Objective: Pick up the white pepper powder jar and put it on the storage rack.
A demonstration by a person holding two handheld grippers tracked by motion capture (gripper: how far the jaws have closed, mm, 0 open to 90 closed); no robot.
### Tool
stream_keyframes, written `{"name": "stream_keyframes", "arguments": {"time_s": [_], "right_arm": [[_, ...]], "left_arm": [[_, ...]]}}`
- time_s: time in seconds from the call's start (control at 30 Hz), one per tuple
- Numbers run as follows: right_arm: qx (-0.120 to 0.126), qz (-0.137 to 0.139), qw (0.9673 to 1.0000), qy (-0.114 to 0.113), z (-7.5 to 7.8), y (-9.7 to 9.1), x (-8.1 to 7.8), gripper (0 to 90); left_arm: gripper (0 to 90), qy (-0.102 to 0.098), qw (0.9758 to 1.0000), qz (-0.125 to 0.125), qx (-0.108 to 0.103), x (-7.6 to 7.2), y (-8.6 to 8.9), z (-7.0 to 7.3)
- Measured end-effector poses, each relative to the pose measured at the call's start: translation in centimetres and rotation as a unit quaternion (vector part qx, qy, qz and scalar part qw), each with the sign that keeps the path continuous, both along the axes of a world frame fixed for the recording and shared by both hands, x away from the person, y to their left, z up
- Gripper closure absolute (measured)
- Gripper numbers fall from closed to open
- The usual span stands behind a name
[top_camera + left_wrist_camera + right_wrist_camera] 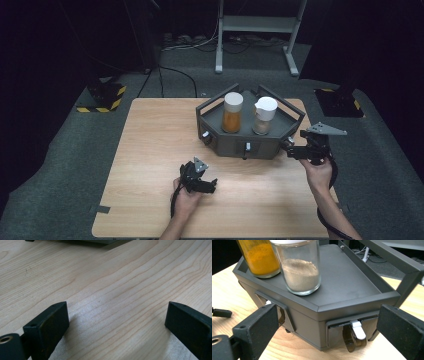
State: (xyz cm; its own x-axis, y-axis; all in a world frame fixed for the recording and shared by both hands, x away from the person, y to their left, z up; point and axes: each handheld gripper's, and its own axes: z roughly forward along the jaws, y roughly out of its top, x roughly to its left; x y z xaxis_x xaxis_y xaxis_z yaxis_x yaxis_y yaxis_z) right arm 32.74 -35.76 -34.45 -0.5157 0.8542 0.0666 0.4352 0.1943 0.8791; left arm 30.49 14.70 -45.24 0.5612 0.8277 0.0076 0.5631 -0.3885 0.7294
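- Table (150, 150): light wooden top on a grey carpeted floor, seen from above in the high view; the person's two forearms enter from its near edge.
- Rack (235, 142): a dark grey, many-sided metal stand with a flat top tray and raised rails, near the far edge of the table, toward the far right corner.
- Orange jar (232, 113): clear glass with a white lid, filled with orange powder, upright on the left part of the rack's tray; also visible at the top left of the right gripper view (259, 257).
- Beige jar (263, 116): clear glass with a white lid, part filled with pale powder, upright on the tray just beside the orange jar; in the right gripper view (299, 270) it stands close to the tray's front rim.
- Clip (357, 330): a small white-tipped metal clip set in a recess on the rack's side face, low near the tabletop.
- Right gripper (295, 149): held at the right side of the rack, jaws apart with nothing between them; in the right gripper view (324, 330) they frame the rack's corner and the clip without touching.
- Left gripper (209, 186): held low over the middle of the table, nearer the near edge and well apart from the rack; jaws released and wide, with bare wood between them in the left gripper view (116, 322).
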Motion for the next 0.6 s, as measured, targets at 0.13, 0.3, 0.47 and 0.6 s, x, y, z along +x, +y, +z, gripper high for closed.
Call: {"name": "stream_keyframes", "arguments": {"time_s": [0.13, 0.3, 0.47, 0.6], "right_arm": [[0.003, -0.006, 1.0, -0.001, -0.4, -0.5, -0.6, 3.6], [0.0, -0.009, 1.0, 0.002, -0.8, -0.8, -1.1, 3.6], [-0.002, -0.011, 0.9999, 0.002, -1.3, -1.0, -1.6, 3.6], [-0.003, -0.016, 0.9999, 0.003, -1.8, -1.1, -2.0, 3.6]], "left_arm": [[5.3, 0.0, 1.0, 0.0, 0.0, 0.0, 0.0, 0.0], [5.4, 0.0, 1.0, 0.0, 0.0, 0.0, 0.0, 0.0], [5.4, 0.0, 1.0, 0.0, 0.0, 0.0, 0.0, 0.0], [5.3, 0.0, 1.0, 0.0, 0.0, 0.0, 0.0, 0.0]]}}
